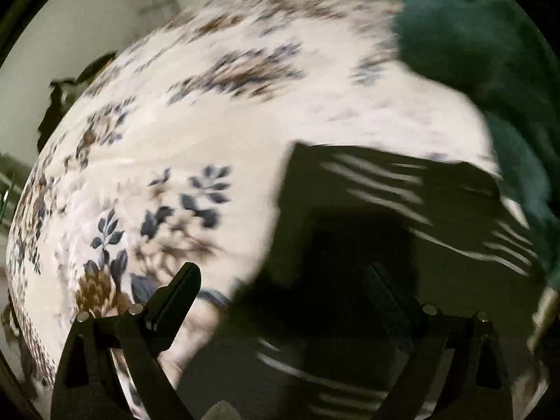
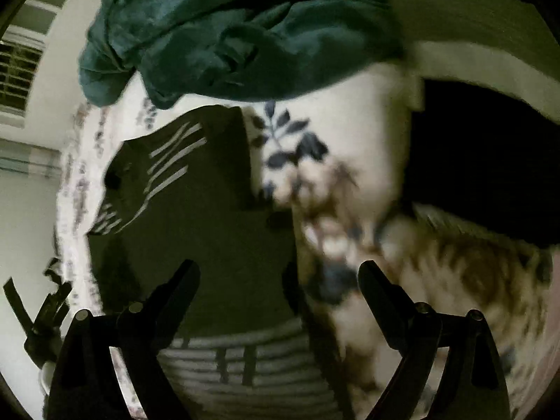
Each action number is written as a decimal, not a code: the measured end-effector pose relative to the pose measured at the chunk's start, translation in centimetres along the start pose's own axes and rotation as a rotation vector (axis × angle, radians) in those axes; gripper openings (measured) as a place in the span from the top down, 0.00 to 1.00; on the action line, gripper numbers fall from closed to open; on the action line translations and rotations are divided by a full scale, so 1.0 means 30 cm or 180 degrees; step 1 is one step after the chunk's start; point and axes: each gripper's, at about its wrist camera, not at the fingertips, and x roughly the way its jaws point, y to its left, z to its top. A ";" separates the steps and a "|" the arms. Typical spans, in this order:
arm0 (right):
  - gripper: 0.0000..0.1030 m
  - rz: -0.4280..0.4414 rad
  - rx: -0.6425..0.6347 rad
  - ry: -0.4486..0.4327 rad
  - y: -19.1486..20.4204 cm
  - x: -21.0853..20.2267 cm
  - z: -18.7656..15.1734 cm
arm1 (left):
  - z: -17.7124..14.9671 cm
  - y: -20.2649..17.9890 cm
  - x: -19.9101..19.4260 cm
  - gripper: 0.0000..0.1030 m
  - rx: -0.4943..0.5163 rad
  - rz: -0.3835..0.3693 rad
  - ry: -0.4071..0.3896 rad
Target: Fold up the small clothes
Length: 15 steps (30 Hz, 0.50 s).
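Observation:
A small black garment with white stripes lies flat on a white floral bedsheet; it also shows in the right wrist view. My left gripper is open just above the garment's left edge, holding nothing. My right gripper is open above the garment's right edge, also empty. A crumpled dark teal garment lies beyond the black one, and shows at the upper right in the left wrist view. Both views are blurred by motion.
The floral bedsheet covers the bed. A pale wall stands behind the bed. A window with bars is at the far left. A dark gap lies off the bed's right side.

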 end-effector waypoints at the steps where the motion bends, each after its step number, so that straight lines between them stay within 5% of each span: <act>1: 0.09 -0.0121 -0.0042 0.0136 -0.016 0.050 0.004 | 0.018 0.019 0.049 0.07 -0.0003 0.0035 0.0036; 3: 0.10 -0.0200 0.0021 0.0355 0.012 0.202 0.043 | 0.033 0.018 0.121 0.07 0.0055 0.0064 0.0083; 4: 0.21 -0.0115 0.0072 0.0459 -0.049 0.186 0.035 | 0.040 0.002 0.160 0.07 0.0131 0.0030 0.0119; 5: 0.54 -0.0066 0.0053 0.0438 -0.045 0.181 0.026 | 0.041 0.000 0.179 0.07 0.0187 0.0022 0.0144; 7: 0.89 -0.0148 -0.0075 0.0252 -0.031 0.130 0.012 | 0.040 -0.029 0.215 0.07 0.0325 0.0029 0.0169; 15: 0.93 -0.0291 -0.0915 -0.0886 0.117 -0.287 -0.076 | 0.088 0.061 0.259 0.07 -0.0160 0.0030 0.0206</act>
